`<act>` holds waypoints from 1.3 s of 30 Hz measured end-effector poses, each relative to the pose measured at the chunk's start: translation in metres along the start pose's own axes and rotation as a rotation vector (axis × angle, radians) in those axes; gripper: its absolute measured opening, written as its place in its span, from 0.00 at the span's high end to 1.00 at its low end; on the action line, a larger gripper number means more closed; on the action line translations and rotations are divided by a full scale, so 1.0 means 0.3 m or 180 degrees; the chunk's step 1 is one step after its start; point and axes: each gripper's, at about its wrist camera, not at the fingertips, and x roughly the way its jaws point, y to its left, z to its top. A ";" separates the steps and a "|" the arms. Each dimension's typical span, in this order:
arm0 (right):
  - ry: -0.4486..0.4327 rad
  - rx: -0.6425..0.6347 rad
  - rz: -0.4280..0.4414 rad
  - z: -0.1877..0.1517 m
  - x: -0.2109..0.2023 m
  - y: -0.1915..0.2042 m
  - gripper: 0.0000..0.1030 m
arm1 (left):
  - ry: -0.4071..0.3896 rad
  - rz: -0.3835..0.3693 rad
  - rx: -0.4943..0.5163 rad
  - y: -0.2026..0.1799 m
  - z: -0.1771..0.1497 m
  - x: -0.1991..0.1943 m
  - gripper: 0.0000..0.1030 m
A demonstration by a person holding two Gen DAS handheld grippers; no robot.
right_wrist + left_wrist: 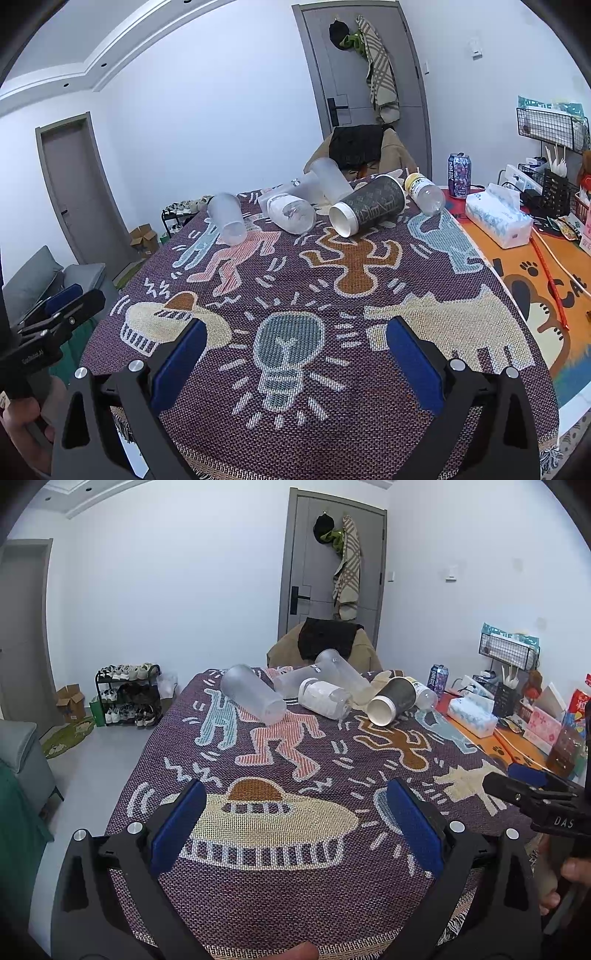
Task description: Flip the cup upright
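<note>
Several cups lie on their sides at the far end of a patterned cloth (295, 886) on the table. A frosted cup (253, 694) (227, 218) lies at the left. A white-banded clear cup (325, 698) (291, 213) lies in the middle, with two more frosted cups (341, 670) (328, 179) behind it. A dark cup with a white rim (392, 700) (367, 210) lies to the right, its mouth towards me. My left gripper (295, 827) and right gripper (295, 365) are both open and empty, hovering over the near part of the cloth, well short of the cups.
A small clear bottle (424, 192) lies right of the dark cup. A drink can (459, 175), a tissue box (498, 219), a wire rack (550, 125) and clutter fill the right side on an orange mat (535, 280). A chair (364, 147) stands behind the table.
</note>
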 end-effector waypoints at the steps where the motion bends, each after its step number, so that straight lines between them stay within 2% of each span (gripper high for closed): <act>1: -0.0003 0.0001 0.0002 0.001 0.000 0.000 0.07 | -0.0003 0.0001 0.0004 -0.002 0.000 -0.003 0.05; 39: -0.0029 -0.0032 -0.0030 0.017 0.001 -0.003 0.07 | -0.0074 0.0010 -0.0012 -0.001 0.007 -0.015 0.05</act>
